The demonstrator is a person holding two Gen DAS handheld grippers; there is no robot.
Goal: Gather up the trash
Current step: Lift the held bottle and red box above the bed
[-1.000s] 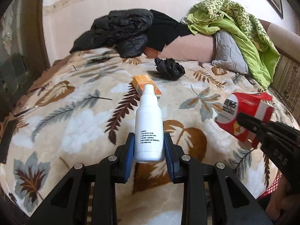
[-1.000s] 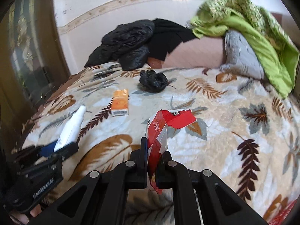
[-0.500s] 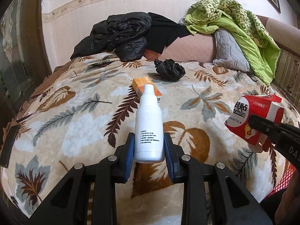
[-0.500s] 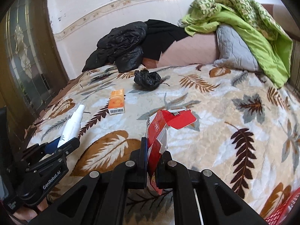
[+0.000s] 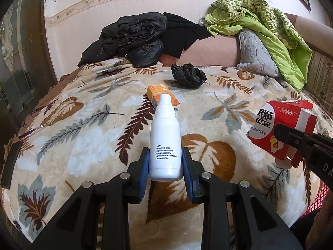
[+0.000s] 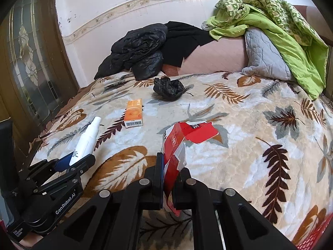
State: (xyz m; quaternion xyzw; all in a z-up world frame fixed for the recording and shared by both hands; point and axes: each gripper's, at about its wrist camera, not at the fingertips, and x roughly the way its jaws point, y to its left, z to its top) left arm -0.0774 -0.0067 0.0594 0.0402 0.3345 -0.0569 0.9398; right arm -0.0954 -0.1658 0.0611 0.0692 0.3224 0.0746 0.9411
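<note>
Both tongs are full: the left tongs (image 5: 165, 167) clamp the white spray bottle (image 5: 165, 139), its long axis running toward 12 o'clock, and the right tongs (image 6: 169, 184) pinch the torn red carton (image 6: 183, 139). Remaining trash on the bed (image 6: 239, 145), the orange box (image 6: 134, 112) and crumpled black bag (image 6: 168, 88), lies well apart at 11 to 12 o'clock, likely nearer the left.

Ahead of me on the blanket (image 5: 83, 145) lies the small box (image 6: 134, 113), the crumpled bag (image 6: 168, 88) behind it — jackets (image 6: 139, 50) and bedding (image 6: 270, 20) piled beyond, at the wall.
</note>
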